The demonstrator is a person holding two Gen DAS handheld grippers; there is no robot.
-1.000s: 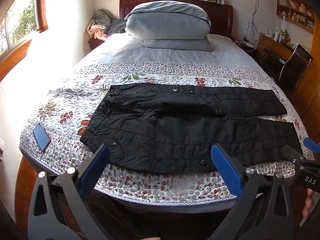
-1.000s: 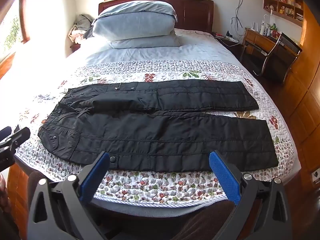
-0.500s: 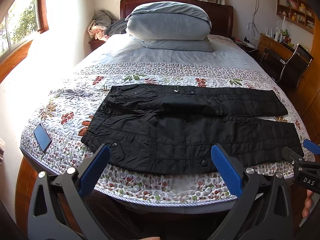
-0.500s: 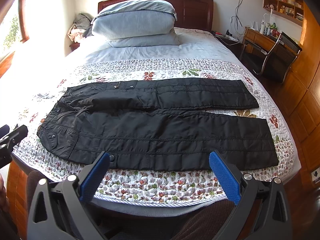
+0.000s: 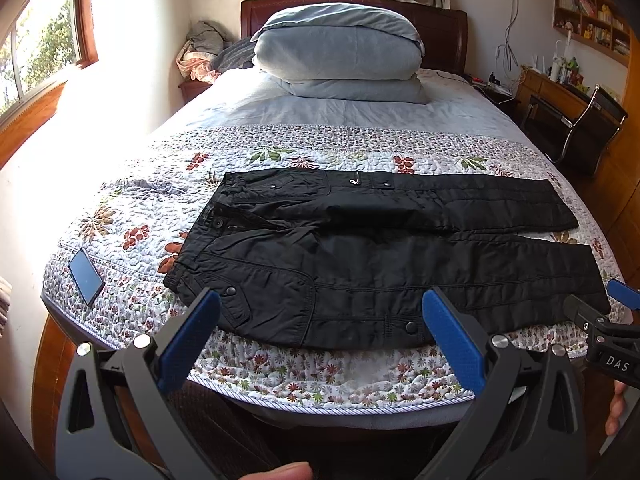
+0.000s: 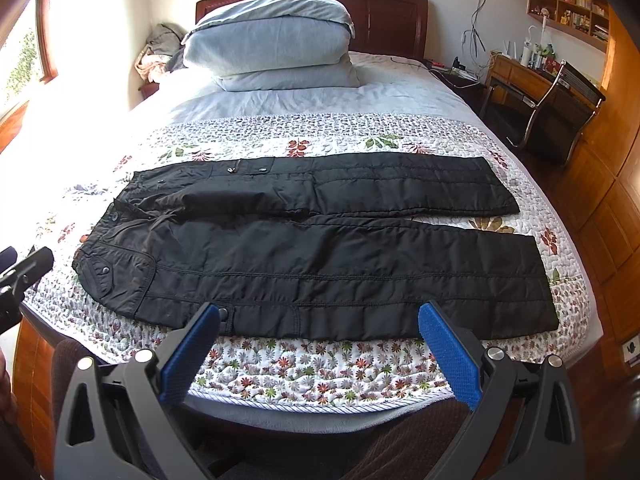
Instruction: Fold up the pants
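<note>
Both hand-held grippers sit at the near edge of the bed (image 5: 120, 208), nothing between the fingers: left hand-held gripper (image 5: 320, 336) spread wide, blue pads either side of the near hem of the black pants (image 5: 360, 264) but above and short of the cloth; right hand-held gripper (image 6: 318, 340) equally wide, empty. Pants lie flat across the floral quilt (image 6: 304, 364), waistband to the left, both legs running right, side by side with a small gap near the cuffs. No fold made yet, so this reads as the approach before the first grasp. Next move likely calls for pinching waistband and cuff along one leg edge and carrying it over onto the other leg, keeping seams aligned. Dark phone (image 5: 85, 276) rests on the quilt's left corner, well apart. Legible writing: "DAS" on the right unit's body, seen at the left view's edge.
</note>
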